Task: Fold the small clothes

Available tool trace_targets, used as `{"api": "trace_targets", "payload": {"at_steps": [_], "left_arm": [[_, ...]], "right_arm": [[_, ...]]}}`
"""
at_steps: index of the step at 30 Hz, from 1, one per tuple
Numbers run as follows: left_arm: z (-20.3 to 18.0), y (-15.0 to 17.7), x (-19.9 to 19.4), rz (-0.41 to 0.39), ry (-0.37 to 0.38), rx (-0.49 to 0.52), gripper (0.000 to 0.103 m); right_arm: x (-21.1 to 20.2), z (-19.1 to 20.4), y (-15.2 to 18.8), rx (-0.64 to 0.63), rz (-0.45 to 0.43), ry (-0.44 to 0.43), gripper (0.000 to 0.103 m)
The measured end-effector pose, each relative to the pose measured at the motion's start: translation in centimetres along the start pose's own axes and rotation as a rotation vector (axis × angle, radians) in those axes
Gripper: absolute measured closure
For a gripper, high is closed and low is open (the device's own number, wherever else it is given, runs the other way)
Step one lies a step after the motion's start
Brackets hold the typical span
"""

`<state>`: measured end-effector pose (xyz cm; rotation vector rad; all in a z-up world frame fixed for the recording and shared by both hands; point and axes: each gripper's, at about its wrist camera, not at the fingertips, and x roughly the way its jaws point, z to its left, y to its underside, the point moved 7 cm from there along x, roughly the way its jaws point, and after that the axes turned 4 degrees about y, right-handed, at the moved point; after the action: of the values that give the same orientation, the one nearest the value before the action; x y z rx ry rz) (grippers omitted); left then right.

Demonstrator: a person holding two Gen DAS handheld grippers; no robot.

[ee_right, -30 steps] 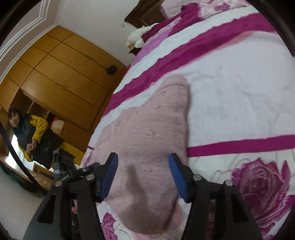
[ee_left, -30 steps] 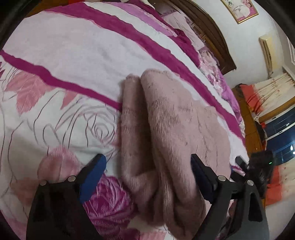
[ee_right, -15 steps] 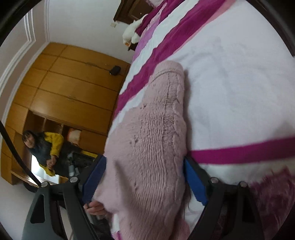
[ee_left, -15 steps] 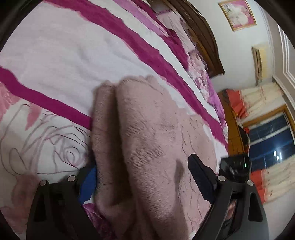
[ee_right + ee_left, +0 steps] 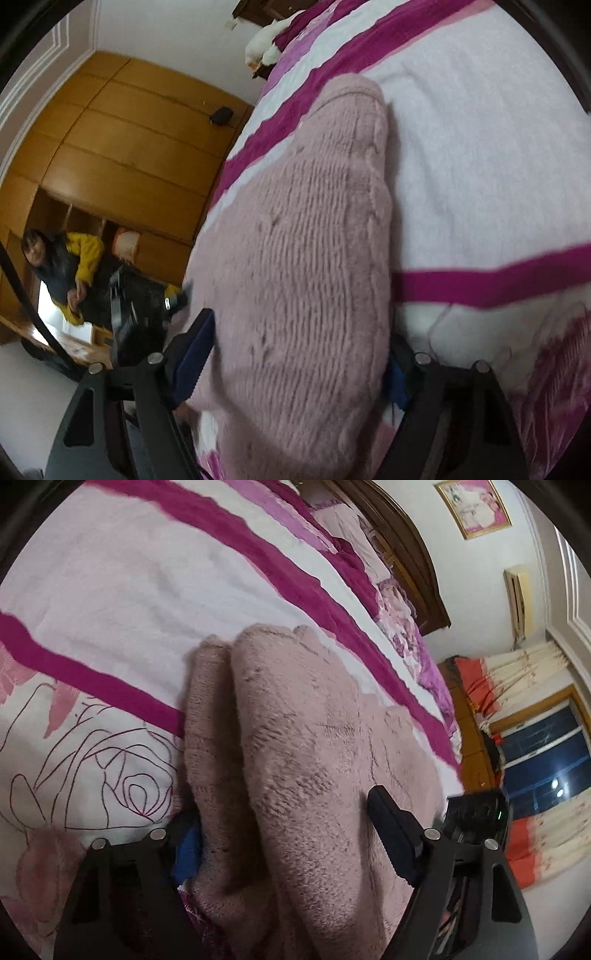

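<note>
Pink knitted wool lies in a long folded bundle across the bedspread (image 5: 110,590), a small sweater (image 5: 314,738) already doubled lengthwise, its far end rounded and its near end running under both tools. From where I stand, the left gripper (image 5: 284,834) sits low over the near end with its fingers spread wide, one blue pad half buried beside the left fold, the other resting on the fuzzy top layer; nothing is pinched yet. The right gripper (image 5: 295,354) straddles the same end from the other side, its fingers also wide apart with the knit bulging between them, touching but not clamped as far as I can see.

I judge this to be the reach before a crosswise fold: both tools are placed to take the near edge. Next they need to close firmly on all layers at once, then lift and carry the end over toward the far end, keeping the two sides level so the thick knit does not slump or splay open.

No brand, label or readable writing shows on the sweater, the bedspread or the tools.
</note>
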<state>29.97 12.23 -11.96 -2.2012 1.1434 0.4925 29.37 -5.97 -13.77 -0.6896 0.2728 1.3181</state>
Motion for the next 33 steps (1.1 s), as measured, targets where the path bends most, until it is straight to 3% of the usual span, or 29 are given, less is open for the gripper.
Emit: {"api": "trace_targets", "payload": {"at_steps": [4,8,12,15,33], "left_arm": [[-0.4,0.2,0.4,-0.010,-0.041,0.053,0.044],[-0.3,-0.1,0.5,-0.022,-0.043,0.046,0.045],[-0.7,0.0,0.7,-0.036,-0.102,0.100,0.067],[-1.1,0.1,0.6,-0.041,-0.080,0.105,0.083],[-1.7,0.3,0.3,-0.116,-0.095,0.182,0.093]], "right_arm": [[-0.1,-0.7,-1.9,0.075,-0.070,-0.099,0.020],[0.4,-0.2,-1.3,0.013,-0.070,-0.052,0.024],[0.7,0.0,-1.1,-0.019,-0.086,-0.007,0.030],[1.0,0.2,-1.0,-0.061,-0.103,0.045,0.034],[0.6,0.9,-1.1,-0.109,-0.118,0.104,0.043]]}}
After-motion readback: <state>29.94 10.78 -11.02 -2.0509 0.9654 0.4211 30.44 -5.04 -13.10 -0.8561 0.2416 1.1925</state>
